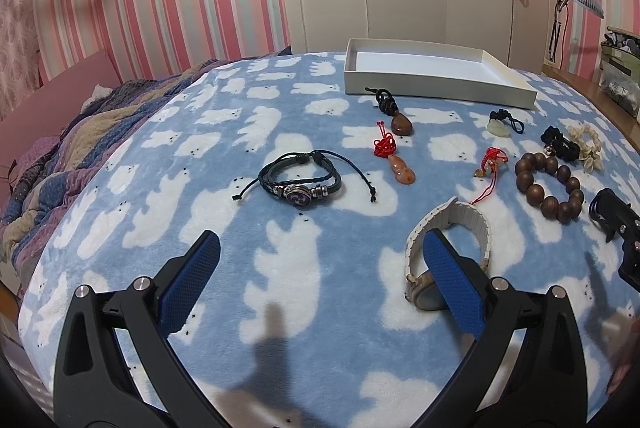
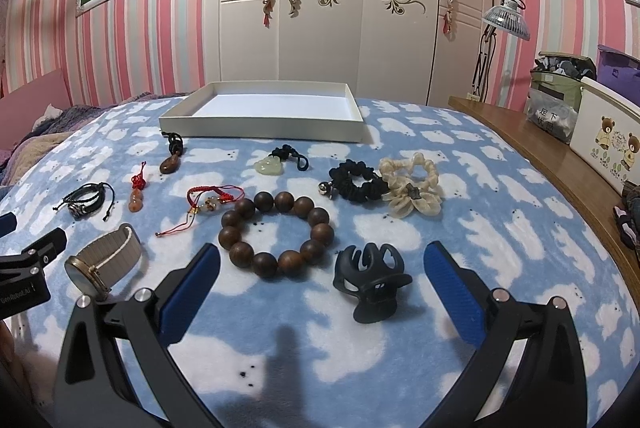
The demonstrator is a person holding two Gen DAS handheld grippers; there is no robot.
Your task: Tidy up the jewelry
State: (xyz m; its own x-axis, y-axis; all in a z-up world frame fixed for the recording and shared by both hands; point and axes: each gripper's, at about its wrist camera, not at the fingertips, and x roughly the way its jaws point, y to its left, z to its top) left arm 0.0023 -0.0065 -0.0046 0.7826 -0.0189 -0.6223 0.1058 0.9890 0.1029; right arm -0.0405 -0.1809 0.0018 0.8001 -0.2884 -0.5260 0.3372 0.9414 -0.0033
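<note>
Hair clip (image 2: 370,282), black, on the bed between the right gripper (image 2: 322,278) jaws, released. Watch (image 1: 444,248), white strap, by the left gripper (image 1: 324,260), jaws likewise released, strap running away from them. White tray (image 2: 264,132) beyond, empty.

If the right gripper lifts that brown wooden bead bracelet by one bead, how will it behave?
The brown wooden bead bracelet would probably sag out of its ring shape, being separate strung beads. Round, glossy beads may slip between the open right gripper's pads. It likely won't roll on the fleecy blue blanket.
</note>
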